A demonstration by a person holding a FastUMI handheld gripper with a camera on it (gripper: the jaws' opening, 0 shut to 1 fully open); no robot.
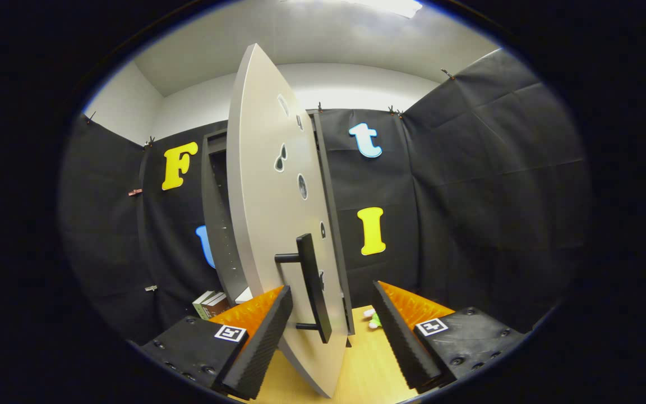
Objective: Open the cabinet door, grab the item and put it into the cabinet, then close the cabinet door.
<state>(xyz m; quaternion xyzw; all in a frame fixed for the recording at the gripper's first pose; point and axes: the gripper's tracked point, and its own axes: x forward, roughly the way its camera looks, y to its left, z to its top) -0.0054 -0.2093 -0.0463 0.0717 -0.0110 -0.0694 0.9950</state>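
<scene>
While our claw (331, 336) stood spread around the door's handle (313, 287), pinching nothing, the cabinet door (278, 224) hung half open. Just beyond the door, the small toy (374, 320) lay on the desk (368, 370). The door might swing back if we let go early.

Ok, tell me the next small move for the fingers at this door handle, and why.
Probably close the fingers on the black bar handle. They stand open on either side of it, not touching, and the grey cabinet door is swung part-way out, so a grip lets the gripper guide it.
</scene>
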